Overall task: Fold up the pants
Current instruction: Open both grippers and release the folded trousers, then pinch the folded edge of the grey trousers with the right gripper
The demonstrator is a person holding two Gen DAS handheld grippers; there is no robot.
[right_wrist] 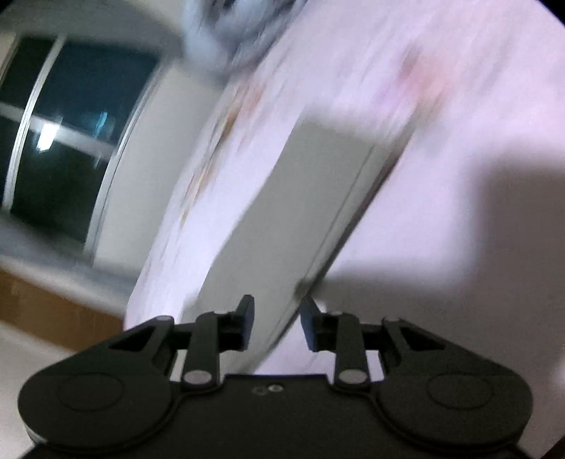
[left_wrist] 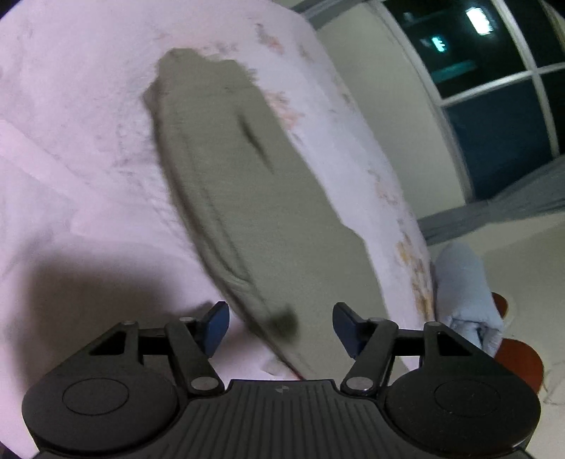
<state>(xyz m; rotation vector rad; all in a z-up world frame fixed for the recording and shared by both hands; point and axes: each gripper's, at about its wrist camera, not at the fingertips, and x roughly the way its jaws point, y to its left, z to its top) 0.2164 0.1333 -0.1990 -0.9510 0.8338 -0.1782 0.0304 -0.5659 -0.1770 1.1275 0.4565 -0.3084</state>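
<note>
Olive-grey pants (left_wrist: 247, 176) lie folded lengthwise in a long strip on a pale pink bedsheet (left_wrist: 70, 123), running away from me near the bed's right edge. My left gripper (left_wrist: 280, 325) is open just above the strip's near end, and its blue pads do not touch the cloth. In the blurred right wrist view the pants (right_wrist: 282, 212) stretch away across the sheet (right_wrist: 459, 106). My right gripper (right_wrist: 277, 323) stands open by a narrow gap over the near edge of the pants, with the cloth's edge showing between the pads, not pinched.
A light blue cloth bundle (left_wrist: 466, 289) rests on a brown seat (left_wrist: 519, 356) beside the bed's right edge. Dark windows (left_wrist: 494, 106) and a pale wall stand beyond. In the right wrist view there are a window (right_wrist: 70, 141), a blue-grey bundle (right_wrist: 229, 21) and brown wood (right_wrist: 53, 303).
</note>
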